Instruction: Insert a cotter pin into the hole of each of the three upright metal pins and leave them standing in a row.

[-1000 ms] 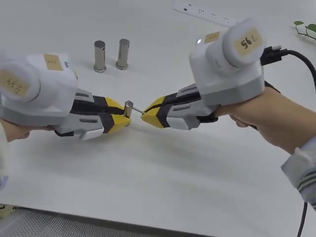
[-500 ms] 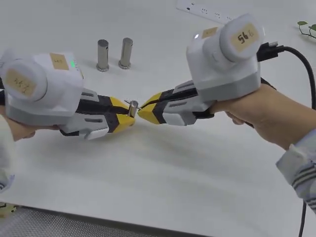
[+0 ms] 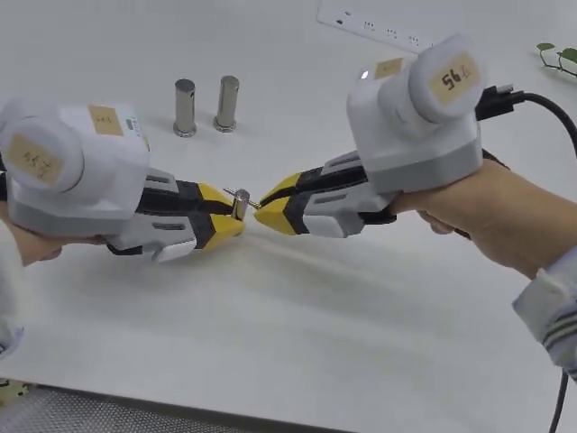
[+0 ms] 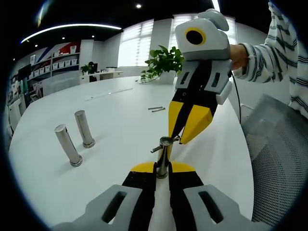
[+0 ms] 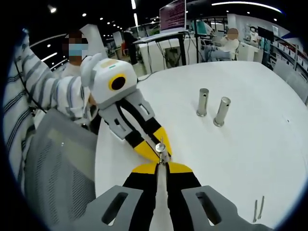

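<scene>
While one metal pin is clamped in the left gripper, the cotter pin pinched by the right gripper is judged mid-insertion, to be pushed fully through.

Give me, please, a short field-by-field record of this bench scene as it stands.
left tool: shut on the held metal pin, which is upright
right tool: shut on the cotter pin
insertion: cotter pin appears to pass through the hole near the held pin's top
standing metal pins: two, upright, side by side on the table, no cotter pins seen in them
spare cotter pins: two, lying on the table beyond the tools
</scene>
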Motion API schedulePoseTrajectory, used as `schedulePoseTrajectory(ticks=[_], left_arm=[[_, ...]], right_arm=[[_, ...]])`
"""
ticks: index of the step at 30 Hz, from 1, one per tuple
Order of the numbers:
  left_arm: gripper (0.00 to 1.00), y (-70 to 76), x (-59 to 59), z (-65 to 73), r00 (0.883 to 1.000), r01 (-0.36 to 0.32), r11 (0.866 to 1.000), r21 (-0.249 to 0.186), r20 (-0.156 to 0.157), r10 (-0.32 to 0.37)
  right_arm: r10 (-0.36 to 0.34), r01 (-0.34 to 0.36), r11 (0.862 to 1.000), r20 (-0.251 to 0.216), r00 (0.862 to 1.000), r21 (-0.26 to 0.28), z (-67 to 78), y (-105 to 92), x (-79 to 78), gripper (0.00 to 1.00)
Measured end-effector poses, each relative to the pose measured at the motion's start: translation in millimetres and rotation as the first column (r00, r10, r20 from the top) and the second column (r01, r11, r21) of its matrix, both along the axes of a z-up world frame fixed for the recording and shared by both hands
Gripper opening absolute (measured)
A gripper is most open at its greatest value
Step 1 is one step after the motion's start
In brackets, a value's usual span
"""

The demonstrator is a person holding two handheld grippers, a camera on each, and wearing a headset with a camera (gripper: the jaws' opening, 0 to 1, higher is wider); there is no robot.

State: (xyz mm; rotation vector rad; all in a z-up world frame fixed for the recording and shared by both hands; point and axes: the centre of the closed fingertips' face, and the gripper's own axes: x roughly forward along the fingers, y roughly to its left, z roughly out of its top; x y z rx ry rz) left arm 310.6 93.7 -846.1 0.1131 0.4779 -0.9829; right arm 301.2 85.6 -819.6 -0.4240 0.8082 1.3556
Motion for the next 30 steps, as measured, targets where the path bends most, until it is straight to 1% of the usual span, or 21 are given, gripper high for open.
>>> schedulePoseTrajectory(ticks=[1,3,8,13,16,23,28,30], left_arm=[[0.08,0.1,0.0,-0.1,1.000,0.000,1.000,0.000,0.001,0.000],[0.08,0.1,-0.1,-0.2,1.000,-0.001,1.000,0.000,0.002,0.001],[0.08,0.1,0.5,-0.5,1.000,-0.001,1.000,0.002,0.002,0.001],[0.08,-0.2,1.1,-0.4,1.000,-0.002,1.000,0.006,0.004,0.002],[0.08,-0.3,1.3,-0.5,1.000,-0.003,1.000,0.006,0.004,0.003],[0.08,-0.8,2.1,-0.7,1.000,-0.004,1.000,0.002,0.000,0.004],[0.08,-1.0,2.4,-1.0,1.000,-0.004,1.000,0.006,0.004,0.003],[0.08,-1.0,2.6,-1.2,1.000,-0.004,1.000,0.007,0.005,0.004]], right_arm=[[-0.003,0.003,1.000,0.003,1.000,-0.001,0.2,-0.6,0.5,0.06],[-0.004,0.004,1.000,-0.007,1.000,0.000,0.8,-1.2,-1.0,0.04],[-0.001,0.001,1.000,-0.008,1.000,0.010,3.0,1.4,-2.8,0.03],[-0.009,0.009,1.000,-0.006,1.000,0.020,3.9,5.2,-0.1,0.03],[-0.004,0.004,1.000,-0.004,1.000,0.018,2.5,6.2,2.6,0.03],[0.013,-0.013,1.000,0.007,1.000,0.019,2.7,5.7,1.7,0.04],[0.018,-0.018,1.000,0.008,1.000,0.016,1.8,5.1,0.5,0.06],[0.017,-0.017,1.000,0.011,1.000,0.013,0.7,4.3,0.7,0.08]])
